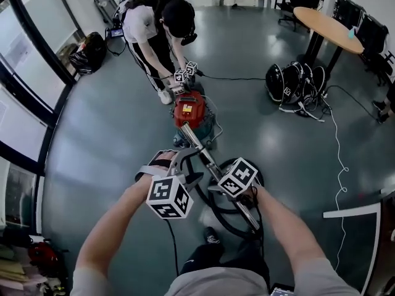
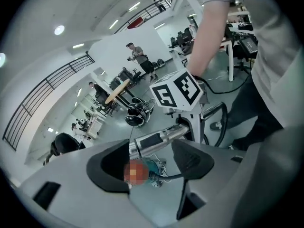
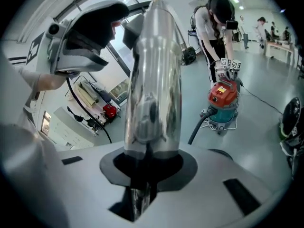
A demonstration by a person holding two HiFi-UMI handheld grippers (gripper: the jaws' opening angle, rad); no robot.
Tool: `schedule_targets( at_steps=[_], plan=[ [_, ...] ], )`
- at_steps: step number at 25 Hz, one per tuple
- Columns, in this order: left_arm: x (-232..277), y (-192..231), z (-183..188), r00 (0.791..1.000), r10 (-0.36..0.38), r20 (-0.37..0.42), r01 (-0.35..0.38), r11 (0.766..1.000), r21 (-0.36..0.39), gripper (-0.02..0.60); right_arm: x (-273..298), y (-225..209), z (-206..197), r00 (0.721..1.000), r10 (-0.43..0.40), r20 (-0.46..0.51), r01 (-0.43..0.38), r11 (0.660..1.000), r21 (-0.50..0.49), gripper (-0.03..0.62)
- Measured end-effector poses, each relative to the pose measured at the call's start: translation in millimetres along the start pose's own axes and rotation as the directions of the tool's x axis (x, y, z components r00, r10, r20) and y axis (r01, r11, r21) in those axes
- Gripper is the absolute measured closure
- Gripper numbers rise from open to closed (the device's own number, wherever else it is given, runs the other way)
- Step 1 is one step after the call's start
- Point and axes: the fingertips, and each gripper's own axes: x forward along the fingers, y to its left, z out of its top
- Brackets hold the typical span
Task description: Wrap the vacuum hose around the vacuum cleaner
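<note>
While the right gripper point(image 3: 148, 163) clamps the silver metal wand tube point(image 3: 154, 75), the left gripper point(image 2: 152, 159), jaws wide apart and empty, faces the red-topped teal canister vacuum point(image 1: 188, 111)

Open-plan office or lab — glossy grey floor point(image 1: 259, 134), round wooden worktop point(image 1: 327, 26), black office chairs point(image 1: 372, 32), dark-framed glass wall point(image 1: 18, 122)

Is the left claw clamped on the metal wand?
No: the left gripper view shows the left claw with its jaws apart, the metal wand crossing past their tips without either pad pressing on it.
</note>
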Motion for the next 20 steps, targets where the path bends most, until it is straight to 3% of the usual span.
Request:
schedule_targets(
  at_steps=[5,9,12,16,20],
  plan=[
    [21.9,-3.5,-8.3,0.994,-0.072,-0.087,0.080,0.993,0.089,0.298,8.1,-3.9,-5.5,0.992,0.053,-0.114,-0.063,0.995,-0.082,0.513],
    [34.2,-11.5,-6.8,0.971,-0.147,-0.188,0.175,0.974,0.144,0.298,3.1,-3.8,-16.6,0.973,0.070,-0.222,-0.106,0.982,-0.155,0.514],
    [44.7,-12.9,-1.5,0.947,-0.184,-0.265,0.237,0.954,0.185,0.299,-4.6,-10.4,-25.5,0.960,0.074,-0.271,-0.128,0.974,-0.187,0.516],
    [57.8,-13.6,15.3,0.931,-0.207,-0.301,0.287,0.924,0.252,0.299,-16.3,-16.1,-31.5,0.951,0.069,-0.301,-0.146,0.959,-0.242,0.516],
    [74.4,-18.4,12.4,0.893,-0.252,-0.372,0.370,0.883,0.290,0.299,-26.5,-21.7,-31.2,0.955,0.055,-0.290,-0.138,0.952,-0.273,0.516]
  ],
)
